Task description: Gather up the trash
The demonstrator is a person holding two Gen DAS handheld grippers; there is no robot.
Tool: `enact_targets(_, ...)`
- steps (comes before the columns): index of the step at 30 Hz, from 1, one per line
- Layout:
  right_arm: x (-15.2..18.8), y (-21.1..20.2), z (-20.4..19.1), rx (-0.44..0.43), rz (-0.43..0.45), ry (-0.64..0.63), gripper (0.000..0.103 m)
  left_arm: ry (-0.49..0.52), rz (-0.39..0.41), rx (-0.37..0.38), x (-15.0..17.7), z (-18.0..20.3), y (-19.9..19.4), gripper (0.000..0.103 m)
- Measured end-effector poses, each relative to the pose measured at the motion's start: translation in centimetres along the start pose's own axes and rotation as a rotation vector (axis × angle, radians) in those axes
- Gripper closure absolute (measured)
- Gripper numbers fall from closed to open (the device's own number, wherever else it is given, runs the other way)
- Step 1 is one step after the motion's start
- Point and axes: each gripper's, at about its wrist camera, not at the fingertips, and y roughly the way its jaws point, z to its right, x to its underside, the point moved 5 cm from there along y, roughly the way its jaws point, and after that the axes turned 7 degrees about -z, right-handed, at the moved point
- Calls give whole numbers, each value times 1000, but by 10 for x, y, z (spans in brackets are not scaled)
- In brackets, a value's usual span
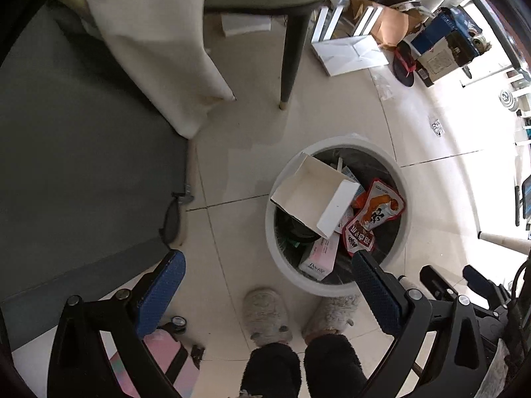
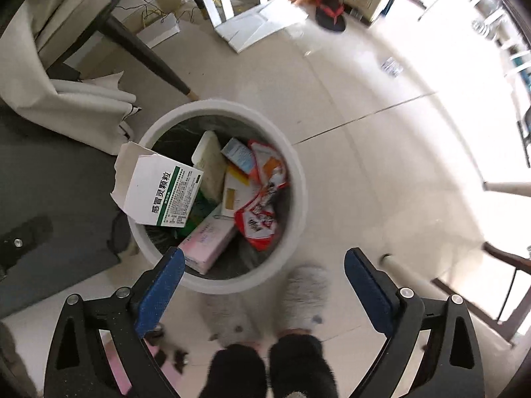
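Note:
A round white trash bin [image 1: 403, 195] [image 2: 298, 192] stands on the tiled floor and holds several pieces of trash. A white medicine box [image 1: 315, 195] [image 2: 162, 192] lies tilted on its left rim. A red snack wrapper [image 1: 375, 214] [image 2: 262, 205] and a pink box [image 1: 320, 255] [image 2: 207, 243] lie inside. My left gripper [image 1: 265, 285] is open and empty above the floor left of the bin. My right gripper [image 2: 264, 280] is open and empty above the bin's near rim.
The person's grey slippers [image 1: 265, 315] [image 2: 305, 298] stand just in front of the bin. A dark chair leg [image 1: 292, 56] [image 2: 149, 56] and a grey mat [image 1: 83, 165] lie to the left. Boxes and papers [image 1: 348, 53] clutter the far floor.

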Motion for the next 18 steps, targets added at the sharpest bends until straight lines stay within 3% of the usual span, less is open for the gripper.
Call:
enact_targets(10, 34, -129, -2, -6, 51, 18, 5, 33, 50, -24, 44, 4, -116, 1)
enact_targets(18, 85, -284, 1, -56, 98, -8, 5, 55, 94, -10, 98, 8, -241, 1)
